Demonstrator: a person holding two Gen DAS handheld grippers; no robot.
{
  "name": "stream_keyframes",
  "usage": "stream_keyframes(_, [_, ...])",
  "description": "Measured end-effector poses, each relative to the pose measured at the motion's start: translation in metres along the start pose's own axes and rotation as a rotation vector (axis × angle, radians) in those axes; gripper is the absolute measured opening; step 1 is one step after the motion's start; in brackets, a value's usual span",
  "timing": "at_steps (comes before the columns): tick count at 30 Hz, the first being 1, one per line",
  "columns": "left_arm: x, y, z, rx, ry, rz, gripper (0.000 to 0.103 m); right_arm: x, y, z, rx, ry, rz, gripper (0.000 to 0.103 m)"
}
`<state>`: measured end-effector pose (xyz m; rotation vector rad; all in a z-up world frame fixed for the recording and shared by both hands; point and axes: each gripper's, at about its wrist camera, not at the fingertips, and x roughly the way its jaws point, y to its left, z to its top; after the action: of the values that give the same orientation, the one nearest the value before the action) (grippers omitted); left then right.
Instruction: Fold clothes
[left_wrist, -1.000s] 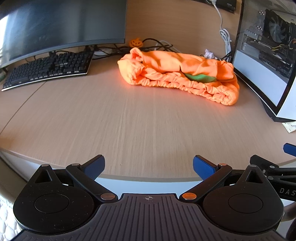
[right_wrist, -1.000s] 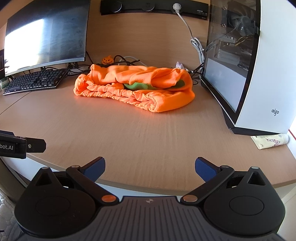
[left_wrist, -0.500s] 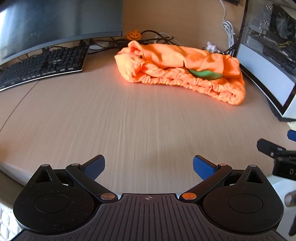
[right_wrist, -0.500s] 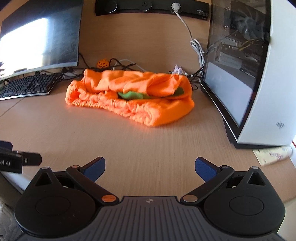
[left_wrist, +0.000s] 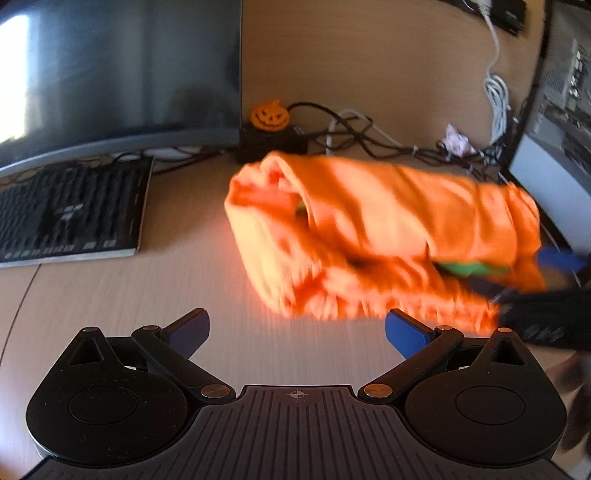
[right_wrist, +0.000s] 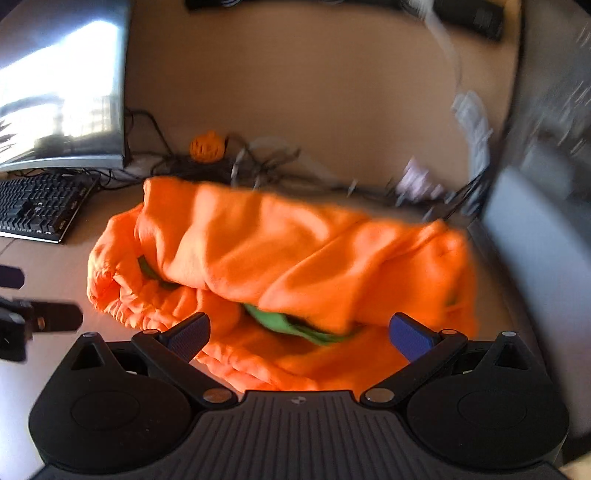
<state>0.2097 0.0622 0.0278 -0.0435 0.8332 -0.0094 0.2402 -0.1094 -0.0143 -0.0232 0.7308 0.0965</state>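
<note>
Centrally in both wrist views, a crumpled orange garment (left_wrist: 388, 236) with a green lining strip (right_wrist: 291, 326) is seen lying on the wooden desk (left_wrist: 110, 291). The left gripper (left_wrist: 295, 330) is held with fingers spread, short of the cloth. The right gripper (right_wrist: 299, 332) is likewise spread, apparently over the garment's near edge, though blur obscures contact. A keyboard (left_wrist: 70, 210) is seen at left.

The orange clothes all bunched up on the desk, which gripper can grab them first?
Probably the right gripper: its open blue fingers already straddle the orange garment. The left gripper is open too, but bare desk shows between its fingers.
</note>
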Motion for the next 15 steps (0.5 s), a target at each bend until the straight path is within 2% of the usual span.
stream_keyframes(3, [0.013, 0.007, 0.011, 0.003, 0.01, -0.019, 0.103, 0.028, -0.007, 0.002, 0.113, 0.083, 0.048, 0.103])
stream_keyframes(6, [0.025, 0.014, 0.022, 0.005, 0.021, -0.038, 0.103, 0.04, -0.015, 0.0, 0.195, 0.118, 0.08, 0.103])
stream_keyframes(11, [0.046, 0.025, 0.041, 0.009, 0.038, -0.07, 0.103, 0.027, -0.015, -0.011, 0.149, 0.189, 0.122, 0.103])
stream_keyframes(15, [0.053, 0.028, 0.034, 0.015, 0.07, -0.108, 0.103, 0.004, -0.016, -0.027, 0.1, 0.261, 0.145, 0.103])
